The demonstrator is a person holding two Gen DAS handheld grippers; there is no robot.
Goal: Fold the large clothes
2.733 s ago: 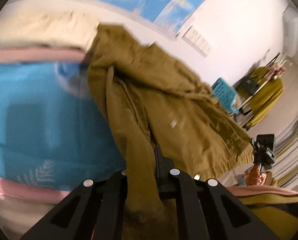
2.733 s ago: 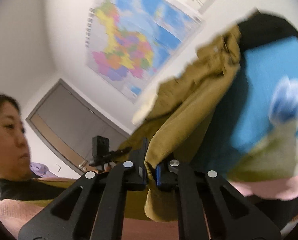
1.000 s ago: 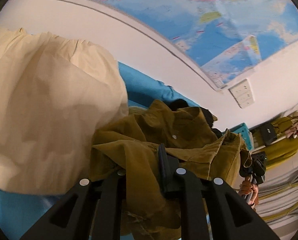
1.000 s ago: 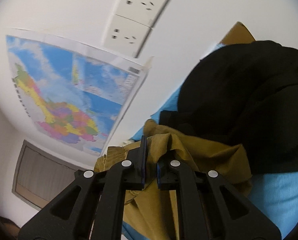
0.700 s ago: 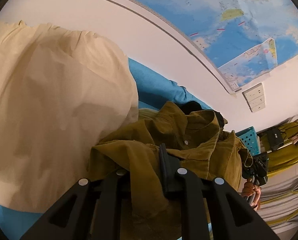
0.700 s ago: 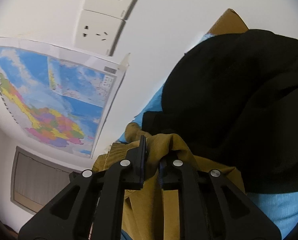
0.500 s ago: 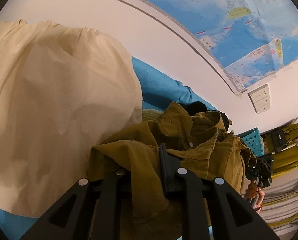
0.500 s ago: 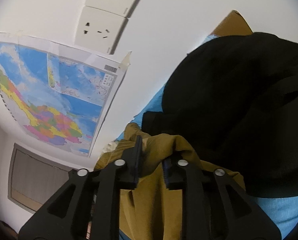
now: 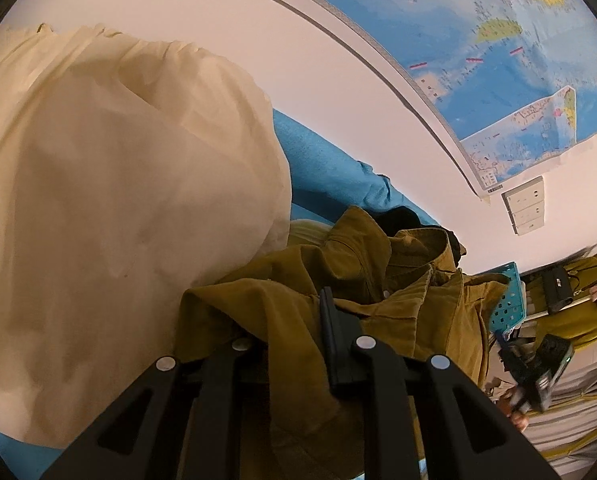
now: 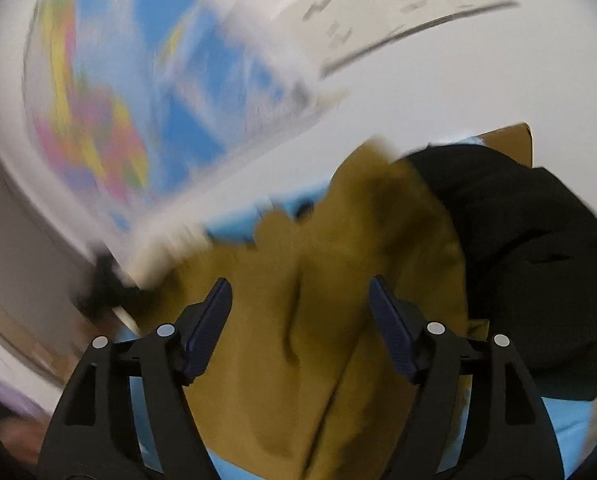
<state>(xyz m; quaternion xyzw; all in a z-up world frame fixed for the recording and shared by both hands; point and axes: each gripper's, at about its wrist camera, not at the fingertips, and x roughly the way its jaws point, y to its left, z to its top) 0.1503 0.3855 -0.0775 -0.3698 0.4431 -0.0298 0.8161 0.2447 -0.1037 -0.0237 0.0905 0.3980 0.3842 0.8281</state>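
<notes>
A: Where is the jacket (image 9: 378,280)?

B: It lies bunched on the blue sheet (image 9: 330,172), just below the map (image 9: 518,60) on the wall. A fold of its olive cloth is pinched in the left gripper (image 9: 294,328), whose fingers are closed narrow on it; the cloth drapes over the left finger and hides it.

A: And the right gripper (image 10: 300,320)?

B: Its fingers (image 10: 208,328) stand wide apart, with the jacket (image 10: 318,300) lying between and beyond them. They grip nothing. That view is smeared by blur, so the fine detail of the cloth cannot be made out.

A: What lies around the jacket?

B: On the side away from the map's corner, a big cream bundle (image 9: 118,220) presses against it. Behind the collar, toward the map, a black garment (image 9: 402,216) peeks out; in the right view the same black garment (image 10: 518,260) sits touching the jacket's edge.

A: Any containers?

B: One blue basket (image 9: 508,304) with a perforated wall, below the sockets (image 9: 526,208) that sit under the map's corner. The jacket covers part of it, and what it holds cannot be told.

A: Anything else near it?

B: Mustard cloth (image 9: 570,320) hangs beyond the basket, and the right gripper (image 9: 538,364) shows small below it.
</notes>
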